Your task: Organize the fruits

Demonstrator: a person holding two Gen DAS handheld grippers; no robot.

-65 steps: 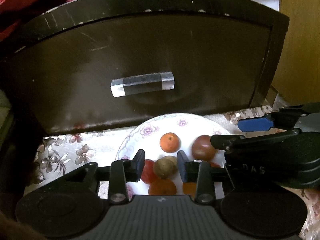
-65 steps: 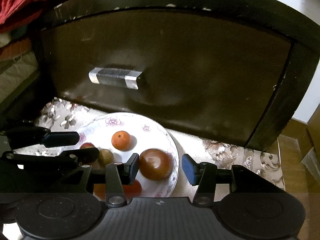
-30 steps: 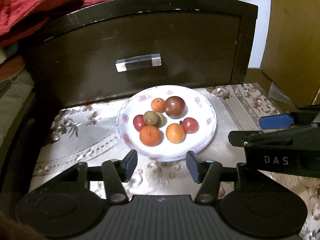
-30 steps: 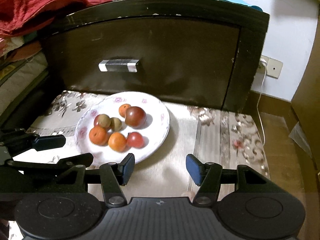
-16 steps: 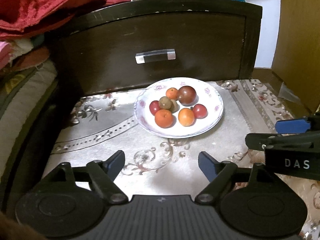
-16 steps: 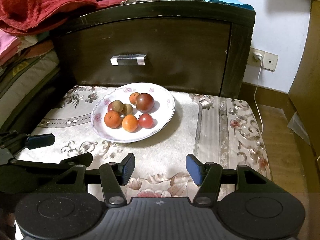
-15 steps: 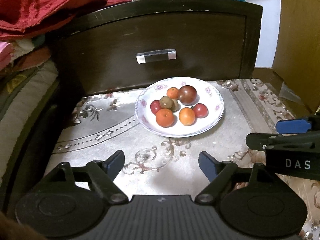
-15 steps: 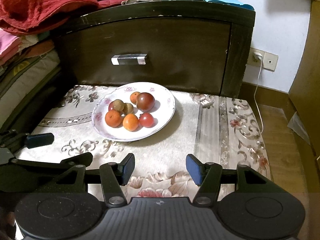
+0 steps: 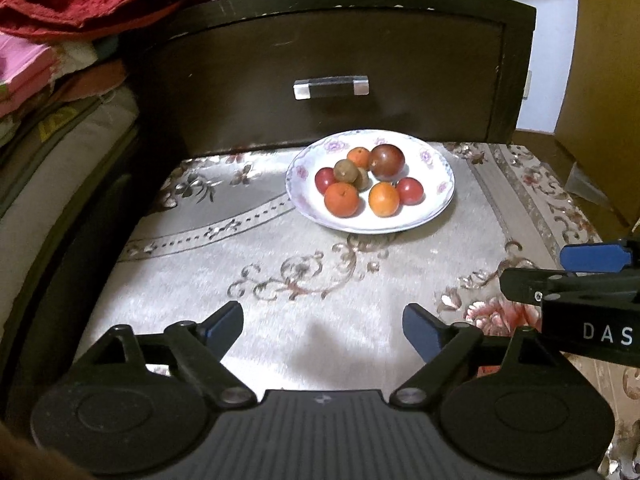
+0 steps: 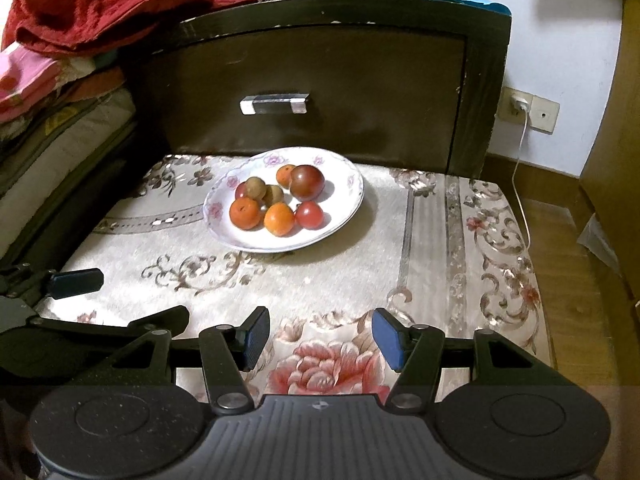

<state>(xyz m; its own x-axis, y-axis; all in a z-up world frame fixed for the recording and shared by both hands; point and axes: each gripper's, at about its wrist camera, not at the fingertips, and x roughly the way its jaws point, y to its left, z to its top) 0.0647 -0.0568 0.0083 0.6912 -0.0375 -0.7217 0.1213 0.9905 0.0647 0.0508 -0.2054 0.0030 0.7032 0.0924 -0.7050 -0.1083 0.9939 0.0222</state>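
Note:
A white flowered plate [image 9: 434, 216] [image 10: 344, 216] rests on a patterned cloth before a dark drawer front. Several fruits lie on it: oranges [image 9: 341, 199] [image 10: 245, 213], small red tomatoes [image 9: 409, 191] [image 10: 309, 215], a large dark tomato [image 9: 386, 162] [image 10: 307, 182] and brown round fruits [image 9: 345, 171] [image 10: 255, 187]. My left gripper [image 9: 322, 326] hovers over the cloth well short of the plate, its jaws opening wide with nothing between them. To its right, my right gripper [image 10: 320, 338] also stands open and empty, and its fingers [image 9: 592, 258] show at the left wrist view's right edge.
The dark drawer front [image 9: 328, 60] with a clear handle [image 9: 330, 87] rises behind the plate. Red cloth [image 10: 92, 4] and folded bedding [image 9: 36, 112] are piled at the left. A wall socket with a white cable [image 10: 522, 148] and wooden floor lie to the right.
Both grippers have drawn back from the plate, which now looks smaller and farther off. The left jaws have spread much wider. The right jaws keep the same gap.

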